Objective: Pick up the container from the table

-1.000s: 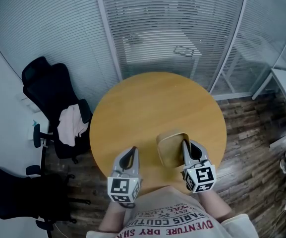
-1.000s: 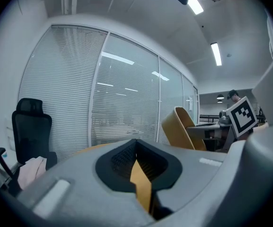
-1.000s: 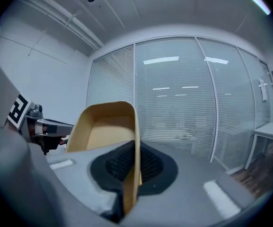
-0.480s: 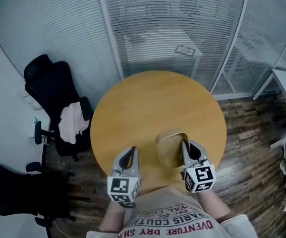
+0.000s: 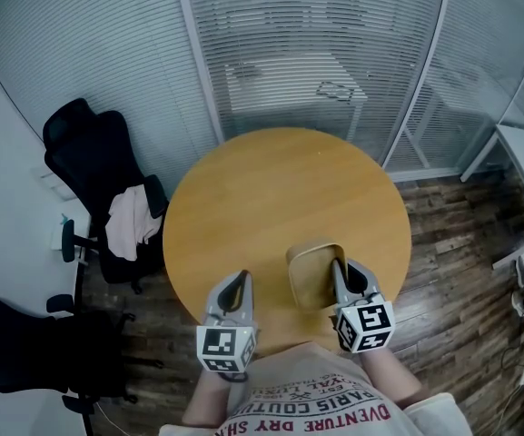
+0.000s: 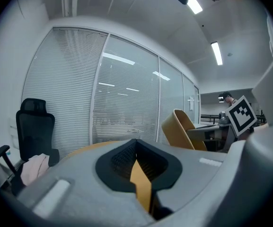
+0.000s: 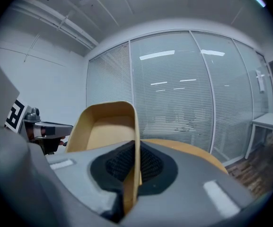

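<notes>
Noted round wooden table [image 5: 280, 189] below, with the tan container [image 5: 311, 275] at its near edge, just ahead of the printed shirt [image 5: 316, 398]. Found right gripper [image 5: 341, 269] clenched on the container's right wall; confirmed in the right gripper view, thin wall edge pinched between the black pads [image 7: 150, 162], open tray interior facing left of the jaws. Container seen tilted in the left gripper view; cannot tell whether its base touches the tabletop. Found left gripper [image 5: 242, 276] beside it over the table edge, apart from the container, tips drawn together on nothing, only a sliver of tabletop showing through the gap behind them. Logged marker cubes [image 5: 364, 325] nearest the body. Logged black office chair [image 5: 89, 162] with pale cloth [image 5: 130, 225] left of the table, blinded glass partition [image 5: 316, 44] beyond.
</notes>
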Available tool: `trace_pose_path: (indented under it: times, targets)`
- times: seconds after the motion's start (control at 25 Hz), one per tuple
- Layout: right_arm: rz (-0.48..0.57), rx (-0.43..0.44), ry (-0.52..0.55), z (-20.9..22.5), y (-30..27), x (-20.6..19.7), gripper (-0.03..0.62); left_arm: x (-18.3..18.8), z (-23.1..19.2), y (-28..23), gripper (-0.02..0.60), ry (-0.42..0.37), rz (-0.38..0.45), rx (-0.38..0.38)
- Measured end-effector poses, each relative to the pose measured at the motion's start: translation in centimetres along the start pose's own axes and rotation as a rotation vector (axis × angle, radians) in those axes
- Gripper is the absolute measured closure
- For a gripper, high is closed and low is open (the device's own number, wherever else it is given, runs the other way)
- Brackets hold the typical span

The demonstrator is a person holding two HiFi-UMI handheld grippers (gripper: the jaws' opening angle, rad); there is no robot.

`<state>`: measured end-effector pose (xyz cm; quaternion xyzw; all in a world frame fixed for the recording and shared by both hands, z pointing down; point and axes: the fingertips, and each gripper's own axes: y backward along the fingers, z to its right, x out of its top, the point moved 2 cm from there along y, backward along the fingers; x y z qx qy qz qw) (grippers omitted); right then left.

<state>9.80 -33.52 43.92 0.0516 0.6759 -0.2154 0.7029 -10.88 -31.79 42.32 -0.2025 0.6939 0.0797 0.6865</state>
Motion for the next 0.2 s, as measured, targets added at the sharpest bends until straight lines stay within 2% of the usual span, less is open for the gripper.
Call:
trace_pose_path:
  times: [0.2]
  targets:
    - [-0.008,0.001,0.005,-0.40,0.58,-0.18,0.589,-0.01,0.26,0.74,0.575,0.004,0.005,0.001]
